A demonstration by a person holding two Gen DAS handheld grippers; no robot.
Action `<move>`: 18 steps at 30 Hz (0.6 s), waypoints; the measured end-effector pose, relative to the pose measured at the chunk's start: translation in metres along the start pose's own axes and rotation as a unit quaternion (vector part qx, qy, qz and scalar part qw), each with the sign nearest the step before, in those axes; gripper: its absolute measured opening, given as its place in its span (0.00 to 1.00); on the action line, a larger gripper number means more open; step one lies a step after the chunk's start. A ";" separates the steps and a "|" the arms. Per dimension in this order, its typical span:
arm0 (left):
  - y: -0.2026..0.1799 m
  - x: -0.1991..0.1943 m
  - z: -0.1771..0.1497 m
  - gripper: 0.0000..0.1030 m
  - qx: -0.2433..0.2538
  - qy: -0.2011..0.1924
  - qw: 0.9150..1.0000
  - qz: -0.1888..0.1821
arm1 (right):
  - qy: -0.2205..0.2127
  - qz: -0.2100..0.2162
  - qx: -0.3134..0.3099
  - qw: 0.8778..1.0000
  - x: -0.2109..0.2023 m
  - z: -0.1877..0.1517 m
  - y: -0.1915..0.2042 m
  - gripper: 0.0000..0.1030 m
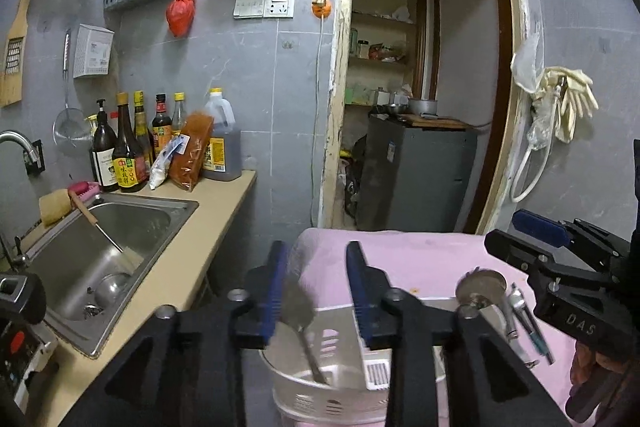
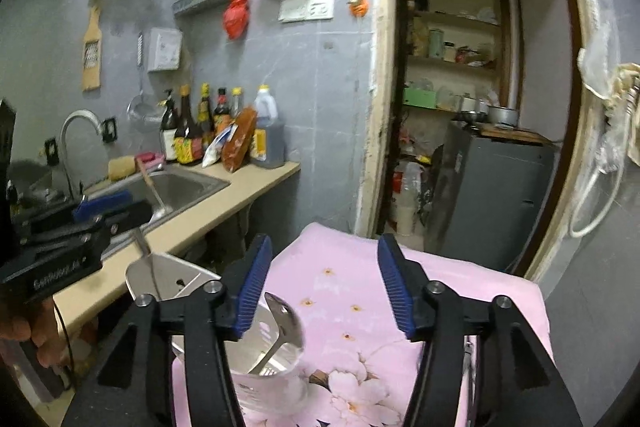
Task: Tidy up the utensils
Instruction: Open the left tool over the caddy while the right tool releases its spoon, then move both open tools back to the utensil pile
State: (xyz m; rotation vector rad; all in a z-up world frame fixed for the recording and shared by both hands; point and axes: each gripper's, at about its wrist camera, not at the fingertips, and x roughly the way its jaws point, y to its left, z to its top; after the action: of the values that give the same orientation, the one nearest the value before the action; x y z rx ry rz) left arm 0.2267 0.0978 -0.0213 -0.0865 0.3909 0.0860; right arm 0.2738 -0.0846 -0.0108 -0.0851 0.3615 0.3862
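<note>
Fingers (image 2: 390, 279) spread wide on both grippers, holding nothing, hovering over the holder (image 1: 320, 393) with the spoon (image 1: 298, 311) leaning inside. Risking tipping it by bumping the rim.

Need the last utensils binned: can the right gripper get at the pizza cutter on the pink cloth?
Probably yes: the right gripper is open beside the pizza cutter, which lies exposed on the cloth, nothing over it.

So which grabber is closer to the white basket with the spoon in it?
Left. The left gripper hovers right above the utensil basket and its spoon; the right gripper sits off to the side.
</note>
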 end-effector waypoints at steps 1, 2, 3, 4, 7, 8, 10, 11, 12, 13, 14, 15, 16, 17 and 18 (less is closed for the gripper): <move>-0.002 -0.003 0.001 0.31 -0.001 -0.001 1.000 0.000 | -0.004 -0.005 0.008 1.000 -0.006 0.002 -0.005 0.57; -0.005 -0.006 0.003 0.33 -0.001 -0.001 1.000 -0.001 | -0.007 -0.009 0.015 1.000 -0.010 0.003 -0.009 0.64; -0.007 -0.009 0.005 0.38 -0.002 -0.002 1.000 -0.002 | -0.011 -0.016 0.024 1.000 -0.016 0.005 -0.015 0.74; -0.010 -0.013 0.007 0.43 -0.005 -0.004 1.000 -0.001 | -0.014 -0.023 0.034 0.999 -0.022 0.006 -0.022 0.78; -0.018 -0.028 0.011 0.72 -0.024 -0.023 0.999 0.005 | -0.024 -0.040 0.060 0.997 -0.038 0.006 -0.040 0.89; -0.022 -0.034 0.012 0.81 -0.029 -0.030 0.999 0.006 | -0.026 -0.047 0.066 0.996 -0.044 0.005 -0.046 0.92; -0.032 -0.042 0.014 0.87 -0.030 -0.039 0.999 0.008 | -0.034 -0.061 0.072 0.995 -0.057 0.001 -0.059 0.97; -0.037 -0.046 0.014 0.90 -0.029 -0.042 0.999 0.009 | -0.038 -0.067 0.072 0.994 -0.063 -0.001 -0.063 0.99; -0.045 -0.051 0.015 0.95 -0.026 -0.048 0.998 0.009 | -0.042 -0.072 0.070 0.994 -0.069 -0.003 -0.068 0.99; -0.050 -0.054 0.016 0.97 -0.024 -0.051 0.998 0.010 | -0.045 -0.078 0.067 0.994 -0.075 -0.005 -0.072 0.99; -0.058 -0.059 0.016 0.99 -0.020 -0.057 0.998 0.011 | -0.050 -0.089 0.059 0.993 -0.082 -0.009 -0.076 0.99; -0.064 -0.062 0.016 0.99 -0.017 -0.062 0.998 0.010 | -0.053 -0.095 0.054 0.993 -0.088 -0.010 -0.080 0.99; -0.071 -0.065 0.017 0.99 -0.013 -0.065 0.998 0.008 | -0.056 -0.100 0.049 0.992 -0.093 -0.011 -0.083 0.99; -0.077 -0.067 0.017 0.99 -0.008 -0.067 0.998 0.004 | -0.060 -0.107 0.043 0.991 -0.100 -0.014 -0.088 0.99; -0.083 -0.068 0.017 0.99 -0.003 -0.069 0.998 0.002 | -0.063 -0.111 0.039 0.991 -0.105 -0.014 -0.091 0.99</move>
State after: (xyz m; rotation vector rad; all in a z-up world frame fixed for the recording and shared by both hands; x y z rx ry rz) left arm 0.1782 0.0125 0.0259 -0.0858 0.2528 0.0968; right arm 0.2132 -0.2084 0.0153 -0.0241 0.2382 0.1556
